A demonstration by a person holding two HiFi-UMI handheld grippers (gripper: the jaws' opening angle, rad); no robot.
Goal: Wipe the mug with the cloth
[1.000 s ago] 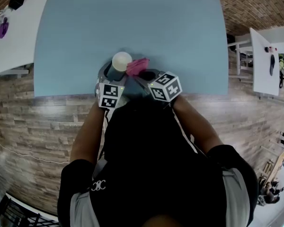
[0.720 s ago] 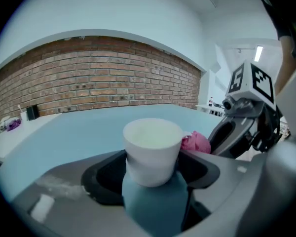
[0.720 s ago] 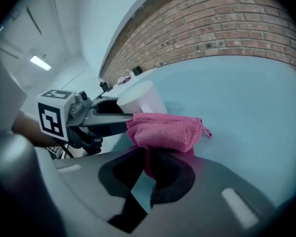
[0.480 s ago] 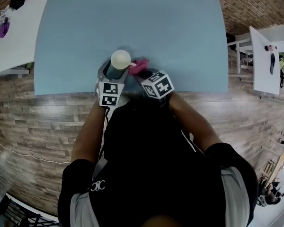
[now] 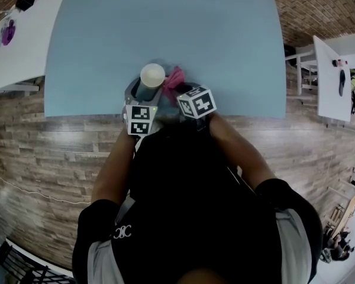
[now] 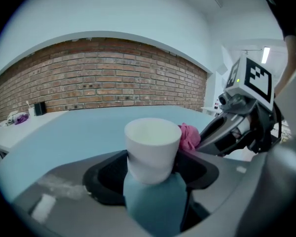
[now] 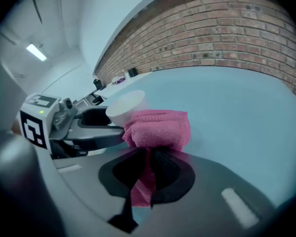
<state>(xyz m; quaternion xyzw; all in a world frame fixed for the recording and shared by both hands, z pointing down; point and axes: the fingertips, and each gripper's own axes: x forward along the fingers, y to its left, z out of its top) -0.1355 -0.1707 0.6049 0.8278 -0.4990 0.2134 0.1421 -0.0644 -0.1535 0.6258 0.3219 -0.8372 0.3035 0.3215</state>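
Gripping mug (L gripper), cloth (R gripper) by near table edge; room beyond.

the mug in the left tongs is white above, pale blue below. the cloth in the right tongs is pink. both tongs are grey, their cubes black-and-white squared, over a pale blue worktop.

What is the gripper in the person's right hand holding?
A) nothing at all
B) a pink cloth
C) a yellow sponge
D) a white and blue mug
B: in the right gripper view, the right gripper has its jaws pinched on the pink cloth, while the mug sits between the jaws of the left gripper.
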